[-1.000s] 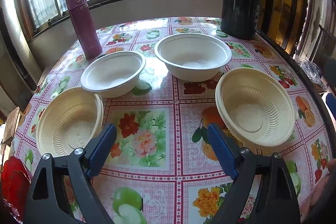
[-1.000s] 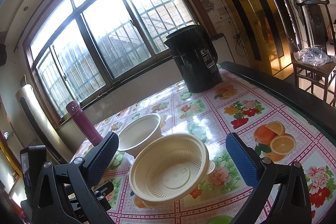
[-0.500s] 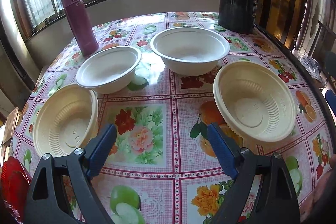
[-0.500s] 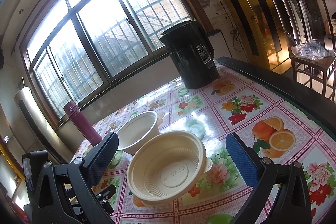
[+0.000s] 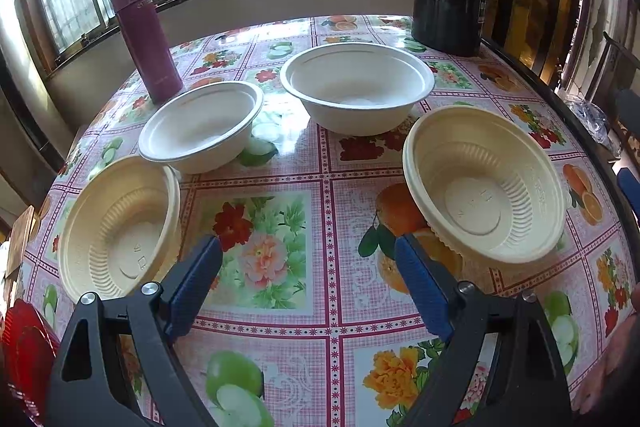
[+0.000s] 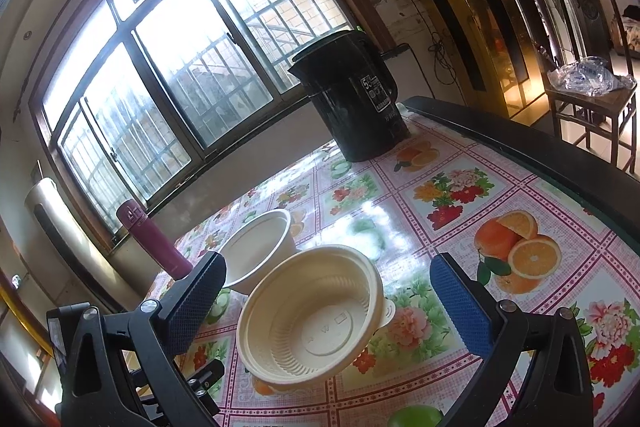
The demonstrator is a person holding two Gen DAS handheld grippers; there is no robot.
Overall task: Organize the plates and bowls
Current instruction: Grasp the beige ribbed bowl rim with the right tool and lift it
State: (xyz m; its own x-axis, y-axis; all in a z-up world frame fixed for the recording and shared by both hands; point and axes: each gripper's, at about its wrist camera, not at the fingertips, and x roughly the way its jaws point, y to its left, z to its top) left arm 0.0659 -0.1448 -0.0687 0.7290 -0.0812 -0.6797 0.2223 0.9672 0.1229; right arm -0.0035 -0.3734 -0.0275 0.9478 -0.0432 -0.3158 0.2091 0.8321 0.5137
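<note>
Partly cropped, a red plate (image 5: pixel 22 355).

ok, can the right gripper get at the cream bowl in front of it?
Probably yes: the right gripper is open, the cream bowl lies straight ahead between its fingers, and nothing blocks it.

Daylight pours in through the window (image 6: pixel 192 67), blowing its panes out white. Glare streaks the tablecloth (image 6: pixel 372 215) just below it. Heavy fisheye bending, dark corners, otherwise pretty sharp.
</note>
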